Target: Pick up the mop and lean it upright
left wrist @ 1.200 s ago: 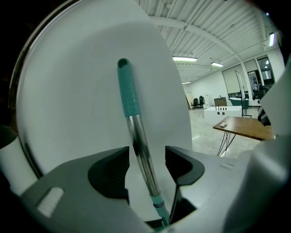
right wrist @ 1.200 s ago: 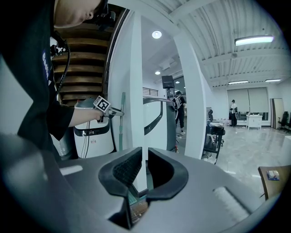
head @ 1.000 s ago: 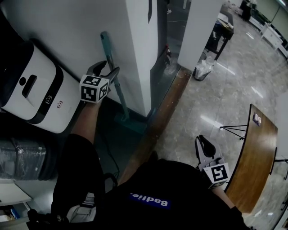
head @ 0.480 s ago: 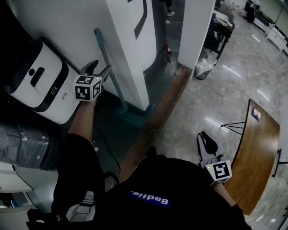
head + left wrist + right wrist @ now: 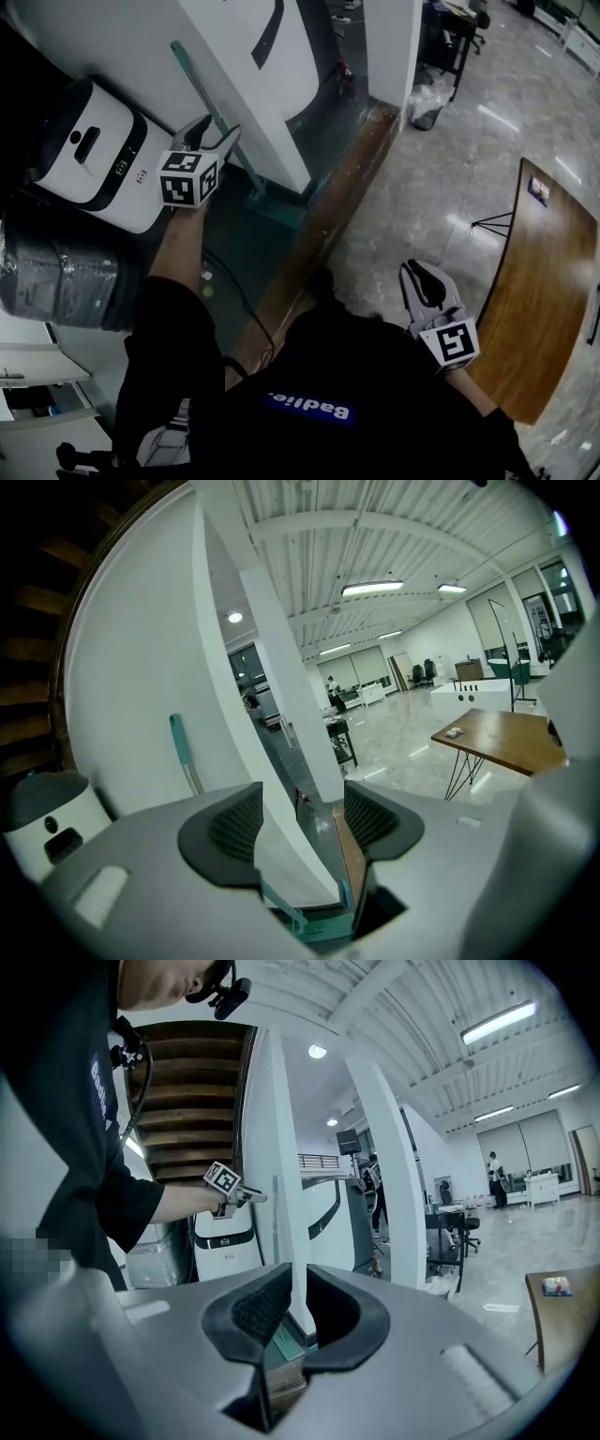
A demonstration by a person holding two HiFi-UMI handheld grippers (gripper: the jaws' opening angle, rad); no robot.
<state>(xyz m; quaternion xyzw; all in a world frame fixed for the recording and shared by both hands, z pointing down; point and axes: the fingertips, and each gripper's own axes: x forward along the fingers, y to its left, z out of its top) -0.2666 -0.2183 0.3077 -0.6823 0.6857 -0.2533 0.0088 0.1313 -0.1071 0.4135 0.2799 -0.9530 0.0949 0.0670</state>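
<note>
Mop (image 5: pixel 187 69) leans near-upright on the white wall (image 5: pixel 234 66) — handle up, head down — left gripper (image 5: pixel 217 132) fingers spread, right gripper (image 5: pixel 424 274) fingers together.

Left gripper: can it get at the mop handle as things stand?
Probably yes. The left gripper is open beside the mop handle, which leans on the white wall, nothing between them. Its view shows the handle left of the jaws, so it needs a small sideways shift.
</note>
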